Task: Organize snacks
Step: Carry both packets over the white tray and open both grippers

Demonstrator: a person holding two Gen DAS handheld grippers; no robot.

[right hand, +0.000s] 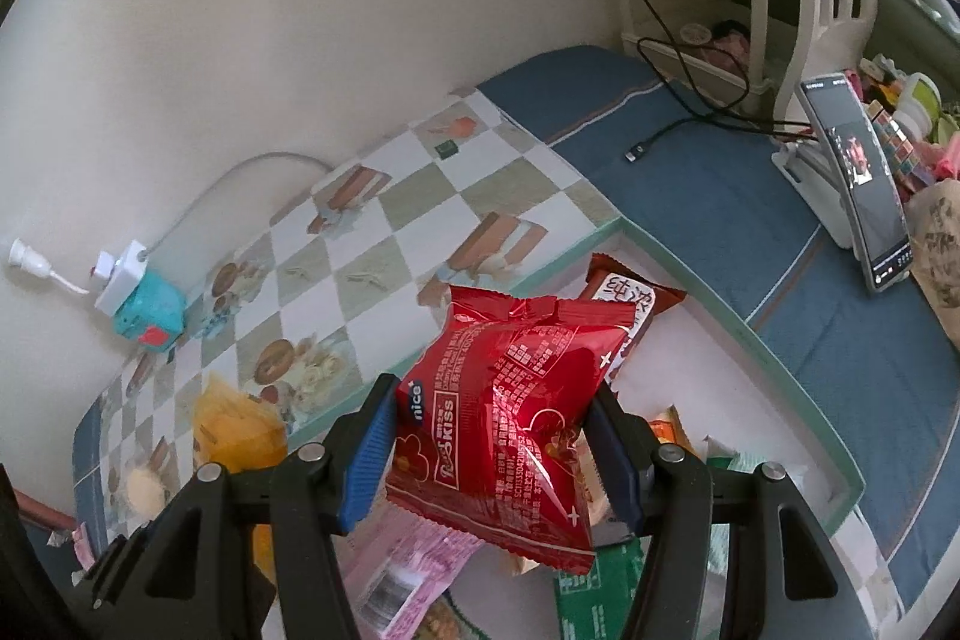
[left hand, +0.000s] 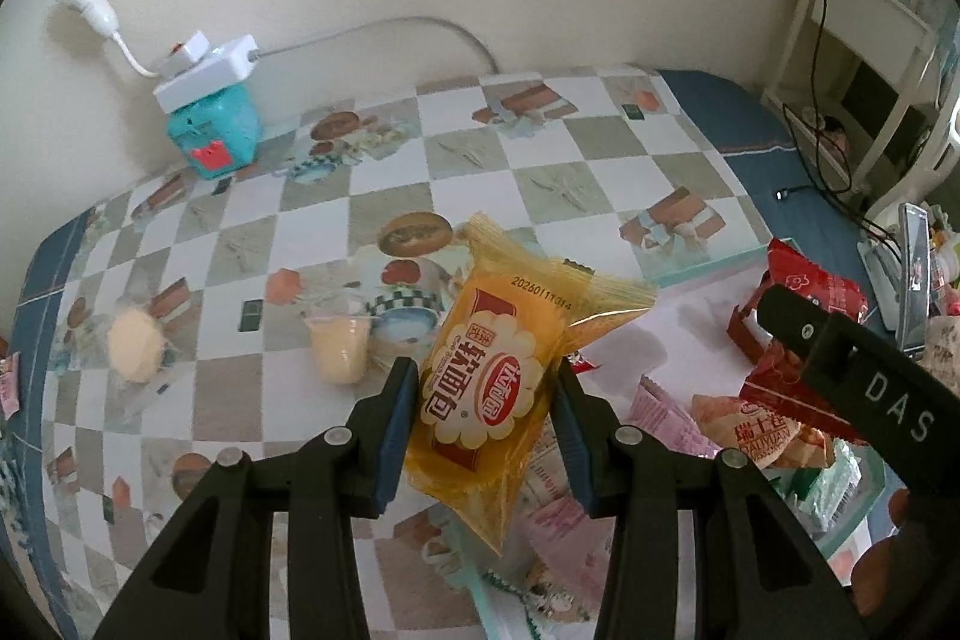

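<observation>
Grippers both had snacks: left gripper (left hand: 486,400) pinched the yellow bread packet (left hand: 498,376), right gripper (right hand: 495,436) squeezed the red Kiss pouch (right hand: 510,436), lifted over the tray (right hand: 780,370) at 5 o'clock, probably for sorting.

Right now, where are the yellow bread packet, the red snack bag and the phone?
yellow bread packet (left hand: 480,388), left wrist view, printed front.
red snack bag (right hand: 516,424), right wrist view, back panel.
phone (right hand: 864,184), right wrist view, screen.

Pink packets (right hand: 408,574) half behind the red packet (right hand: 510,430) and jaws; green packet (right hand: 594,598) cut off below.
</observation>
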